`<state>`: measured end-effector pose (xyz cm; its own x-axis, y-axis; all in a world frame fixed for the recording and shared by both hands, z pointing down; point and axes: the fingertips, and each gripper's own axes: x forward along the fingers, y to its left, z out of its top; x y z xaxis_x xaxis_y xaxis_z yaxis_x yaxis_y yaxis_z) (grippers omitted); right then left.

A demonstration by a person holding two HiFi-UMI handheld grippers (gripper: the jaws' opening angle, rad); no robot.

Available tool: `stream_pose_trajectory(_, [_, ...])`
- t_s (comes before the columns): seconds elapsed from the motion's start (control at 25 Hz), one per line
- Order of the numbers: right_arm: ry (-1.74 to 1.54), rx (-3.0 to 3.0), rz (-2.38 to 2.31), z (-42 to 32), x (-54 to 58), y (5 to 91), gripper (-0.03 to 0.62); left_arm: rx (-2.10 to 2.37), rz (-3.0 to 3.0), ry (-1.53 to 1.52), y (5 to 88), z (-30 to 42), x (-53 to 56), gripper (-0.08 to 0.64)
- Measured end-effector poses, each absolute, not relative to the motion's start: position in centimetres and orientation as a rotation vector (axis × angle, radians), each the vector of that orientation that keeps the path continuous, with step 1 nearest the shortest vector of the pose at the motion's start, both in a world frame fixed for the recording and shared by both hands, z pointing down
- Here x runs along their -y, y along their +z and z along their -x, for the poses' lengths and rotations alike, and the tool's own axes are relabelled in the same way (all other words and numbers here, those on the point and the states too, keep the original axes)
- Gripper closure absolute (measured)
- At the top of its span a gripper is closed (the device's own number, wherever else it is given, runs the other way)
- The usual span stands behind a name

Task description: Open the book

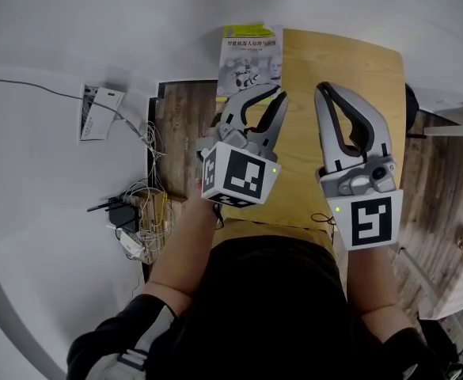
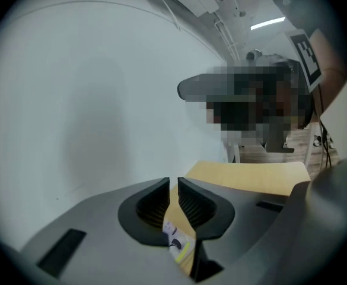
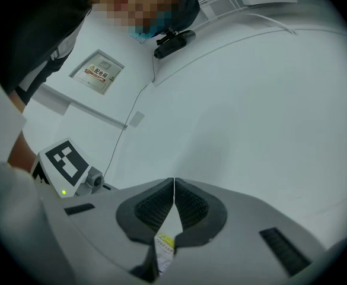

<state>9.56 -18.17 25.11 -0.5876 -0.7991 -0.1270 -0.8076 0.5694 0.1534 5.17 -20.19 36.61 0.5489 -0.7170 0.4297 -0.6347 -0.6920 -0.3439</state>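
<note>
Tabletop (image 1: pixel 350 77) of pale wood, book (image 1: pixel 249 58) on it, white wall (image 1: pixel 73 38), left claw (image 1: pixel 279 93) slightly spread, right claw (image 1: pixel 324 89) pressed together

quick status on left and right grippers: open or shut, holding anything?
Left gripper: open by a narrow gap, holding nothing.
Right gripper: closed, tips together, holding nothing.

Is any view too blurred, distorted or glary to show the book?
Head view: even light, sharp, book clear, mild bending at edges. Left gripper view: heavy fisheye, dark corners, bright ceiling light, foreground soft. Right gripper view: same fisheye, no glare.
</note>
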Motion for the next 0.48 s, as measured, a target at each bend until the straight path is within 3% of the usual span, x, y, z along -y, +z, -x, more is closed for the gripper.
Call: stream_pose_trajectory(0.48, [0.256, -2.759, 1.45, -8.8, 19.7, 27.2, 0.561, -0.999, 2.666, -1.152, 44.6, -4.9, 20.8, 0.445])
